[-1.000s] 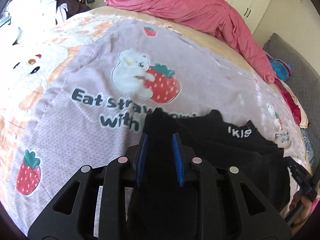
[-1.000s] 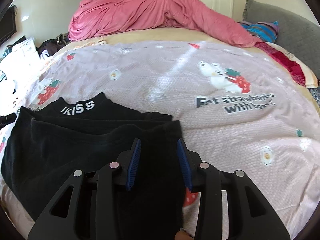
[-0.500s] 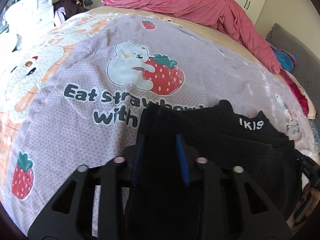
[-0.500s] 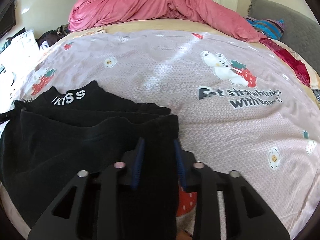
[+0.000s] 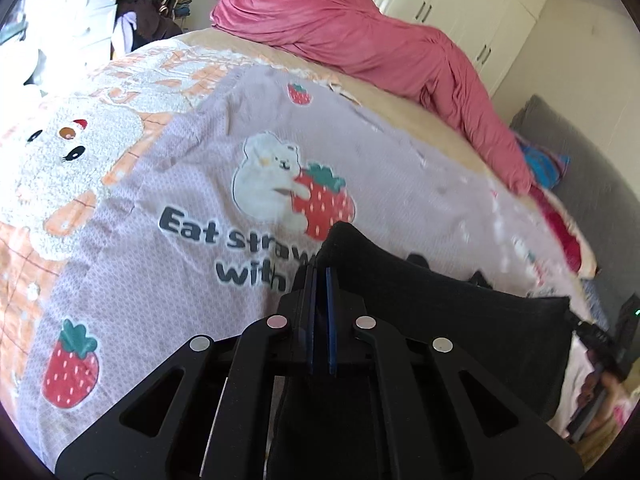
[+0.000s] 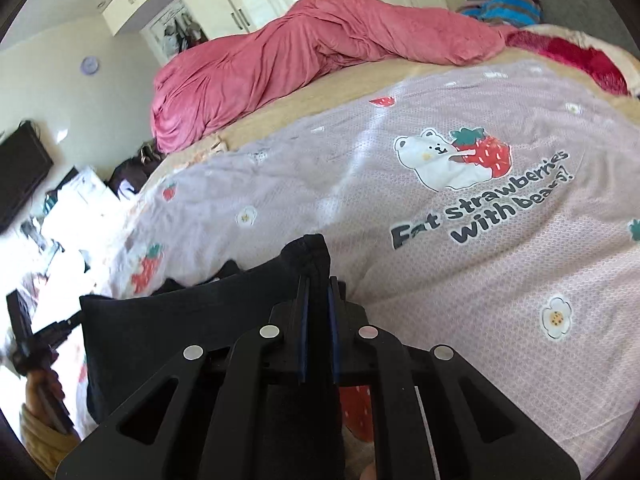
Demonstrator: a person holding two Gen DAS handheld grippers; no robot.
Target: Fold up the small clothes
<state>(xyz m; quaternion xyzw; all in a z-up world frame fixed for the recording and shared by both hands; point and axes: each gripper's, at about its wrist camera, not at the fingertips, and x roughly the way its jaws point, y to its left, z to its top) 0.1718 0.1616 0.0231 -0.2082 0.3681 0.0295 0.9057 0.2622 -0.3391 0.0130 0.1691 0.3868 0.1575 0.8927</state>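
A small black garment (image 5: 440, 312) lies at the near edge of the bed on a lilac strawberry-print blanket (image 5: 200, 200). My left gripper (image 5: 320, 276) is shut on the garment's left corner, which stands up above the blue pads. My right gripper (image 6: 316, 284) is shut on the garment's right corner (image 6: 308, 256). The cloth (image 6: 180, 320) hangs stretched between the two grippers, lifted off the blanket. Its white lettering is hidden now.
A pink duvet (image 5: 360, 28) is heaped at the far side of the bed. A grey headboard (image 5: 580, 152) and bright pillows (image 6: 504, 4) are at one end. White drawers and clutter (image 6: 72, 208) stand beside the bed. The blanket (image 6: 440, 208) spreads wide beyond the garment.
Both grippers closed from open onto the garment's two near corners and lifted them. The cloth rose off the blanket and its white lettering went out of sight.
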